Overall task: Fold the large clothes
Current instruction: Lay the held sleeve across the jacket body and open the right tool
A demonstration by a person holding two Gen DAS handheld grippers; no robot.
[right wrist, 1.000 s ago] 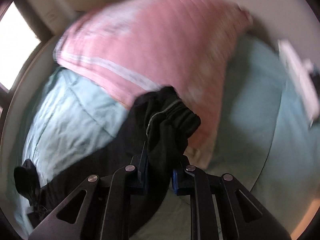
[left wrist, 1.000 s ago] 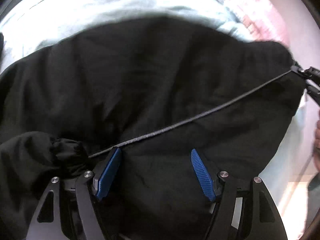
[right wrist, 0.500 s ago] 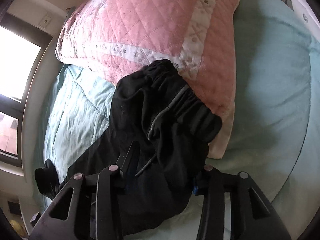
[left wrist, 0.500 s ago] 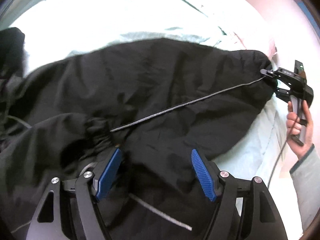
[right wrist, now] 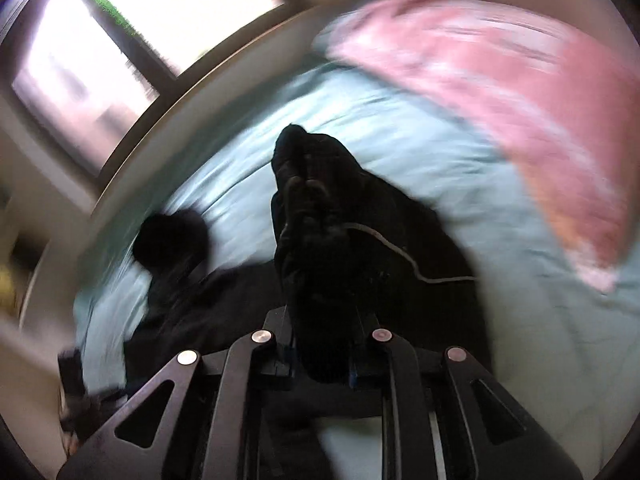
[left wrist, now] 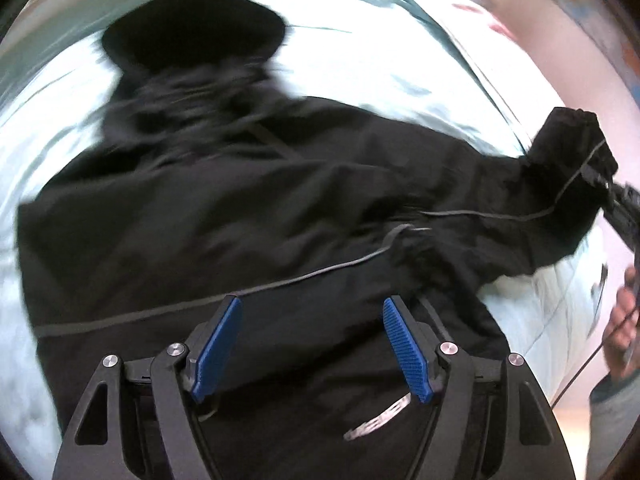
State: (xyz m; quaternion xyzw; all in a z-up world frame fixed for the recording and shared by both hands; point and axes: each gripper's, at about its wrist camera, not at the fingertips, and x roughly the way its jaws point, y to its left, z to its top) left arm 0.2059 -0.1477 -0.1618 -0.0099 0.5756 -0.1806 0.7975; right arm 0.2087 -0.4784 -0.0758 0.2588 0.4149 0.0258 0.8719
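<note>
Black jacket [left wrist: 248, 216] fills the space under my left tool [left wrist: 312, 344], whose blue pads [left wrist: 404, 348] stand wide apart with nothing between them, hovering over the dark fabric and its thin grey trim line. My right tool [right wrist: 320, 360] is clamped on a bunched fold of the same garment [right wrist: 320, 248], which stands up between the closed fingers. Beyond, the jacket spreads across the pale green bed [right wrist: 400, 140], its hood [left wrist: 192, 32] lying farthest out. Past that I see a pink quilted pillow [right wrist: 500, 80] and a window [right wrist: 120, 40], both blurred.
</note>
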